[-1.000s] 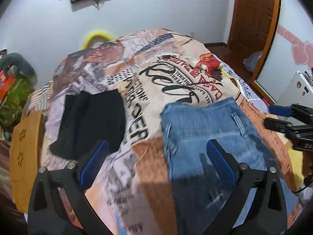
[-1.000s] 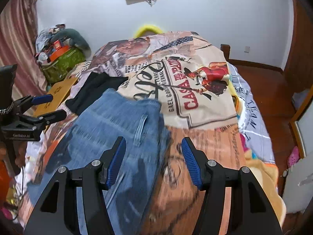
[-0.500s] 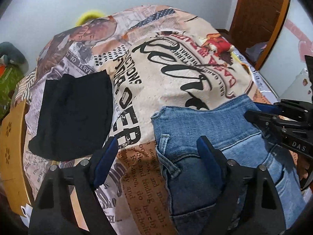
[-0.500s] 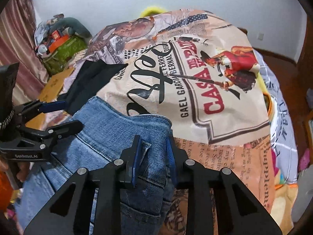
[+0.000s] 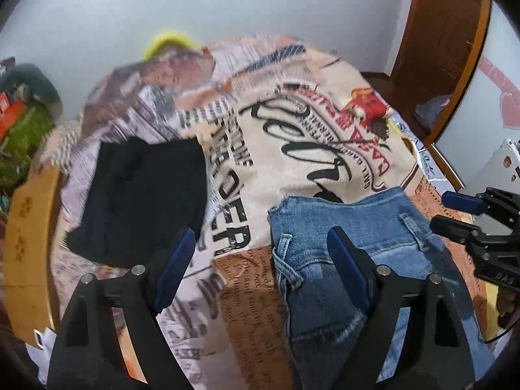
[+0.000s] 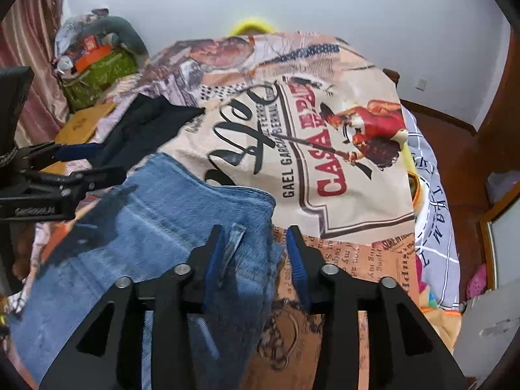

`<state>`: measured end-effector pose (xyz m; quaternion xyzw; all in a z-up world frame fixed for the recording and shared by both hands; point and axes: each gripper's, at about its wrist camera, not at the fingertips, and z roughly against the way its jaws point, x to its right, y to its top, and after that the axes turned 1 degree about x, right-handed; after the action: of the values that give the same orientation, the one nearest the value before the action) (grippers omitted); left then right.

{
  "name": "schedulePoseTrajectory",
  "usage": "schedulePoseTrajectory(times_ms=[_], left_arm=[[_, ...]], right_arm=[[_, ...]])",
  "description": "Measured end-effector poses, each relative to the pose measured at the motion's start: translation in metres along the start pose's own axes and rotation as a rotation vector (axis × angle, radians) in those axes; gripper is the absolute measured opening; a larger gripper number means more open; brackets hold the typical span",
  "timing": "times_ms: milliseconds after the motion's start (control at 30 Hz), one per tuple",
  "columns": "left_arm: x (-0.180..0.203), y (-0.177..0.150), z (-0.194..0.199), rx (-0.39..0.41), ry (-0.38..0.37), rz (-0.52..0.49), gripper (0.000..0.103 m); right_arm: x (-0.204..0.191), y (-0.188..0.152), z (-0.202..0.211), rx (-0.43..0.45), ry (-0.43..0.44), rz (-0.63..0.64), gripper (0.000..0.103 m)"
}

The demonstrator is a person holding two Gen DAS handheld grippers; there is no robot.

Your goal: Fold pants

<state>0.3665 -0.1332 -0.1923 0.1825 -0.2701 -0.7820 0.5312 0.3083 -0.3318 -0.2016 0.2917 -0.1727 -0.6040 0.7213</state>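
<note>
Right wrist view: our right gripper (image 6: pixel 255 256) jaws are opening around the jeans (image 6: pixel 156 227) waistband corner on the bed (image 6: pixel 357 214); left gripper (image 5: pixel 260 263) jaws spread. Next we regrip for another fold.

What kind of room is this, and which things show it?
Probably a bedroom: a bed under a printed bedspread, blue jeans and a dark folded garment lying on it, and a wooden door nearby.

Jeans (image 5: pixel 341 247) lower part cut off below
</note>
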Motion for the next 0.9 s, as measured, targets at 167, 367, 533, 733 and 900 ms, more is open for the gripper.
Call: schedulePoseTrajectory(times_ms=[167,367,533,733,900], left_arm=[[0.005,-0.013,0.032,0.032,-0.004,-0.035,0.086],[0.009,-0.041,0.050,-0.002,-0.097,-0.029,0.091],[0.017,-0.064,0.031,-0.133,-0.183,-0.028,0.091],[0.011,-0.070,0.018,-0.215,-0.300,0.036,0.091],[0.003,-0.074,-0.001,-0.298,-0.424,0.127,0.093]], right_arm=[[-0.006,-0.012,0.033,0.043,0.005,0.019,0.048],[-0.011,-0.038,0.053,0.062,0.023,-0.013,0.072],[-0.021,-0.065,0.043,0.008,0.049,-0.023,0.080],[-0.013,-0.085,0.024,-0.083,0.125,-0.093,0.080],[0.003,-0.081,0.005,-0.172,0.264,-0.206,0.080]])
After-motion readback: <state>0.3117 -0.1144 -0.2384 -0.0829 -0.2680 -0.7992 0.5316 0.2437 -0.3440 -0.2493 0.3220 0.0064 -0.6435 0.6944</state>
